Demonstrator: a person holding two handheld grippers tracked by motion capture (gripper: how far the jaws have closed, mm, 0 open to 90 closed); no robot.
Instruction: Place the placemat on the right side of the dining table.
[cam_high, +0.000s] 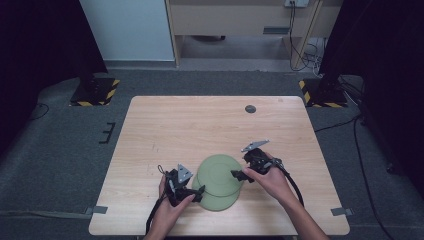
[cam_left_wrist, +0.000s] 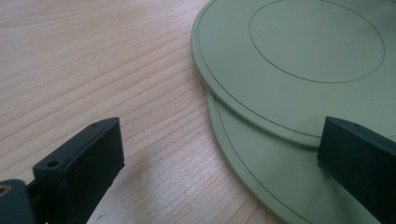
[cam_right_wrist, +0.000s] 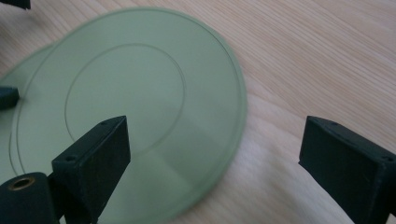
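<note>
Left claw (cam_high: 192, 191) and right claw (cam_high: 239, 175) both stand apart, nothing clamped; they flank the plates from either side.

Scene, big to small:
- Pale wood-grain worktop (cam_high: 200, 125), bare apart from a small dark round disc (cam_high: 250, 108) near the far edge.
- Two flat round pale-green plates near the front edge. Upper green plate (cam_high: 218, 174) lies offset on the lower green plate (cam_high: 220, 202), overlapping most of it.
- Left claw sits at the left rim where the two plates overlap. Right claw sits at the right rim of the upper plate.

Progress, my read: looks like stacking or separating the plates; can't tell which. No grasp made yet, both claws only lined up at the rims. Left to do: close on a rim, then shift or lift.

View differences:
- Left gripper view: shows the step between upper plate (cam_left_wrist: 299, 60) and lower plate (cam_left_wrist: 261, 163) clearly, right jaw over the plates, left jaw over bare wood.
- Right gripper view: upper plate rim (cam_right_wrist: 140, 107) runs between the jaws, lower plate just a sliver at far left.
- High view: gives overall layout and both hands.
</note>
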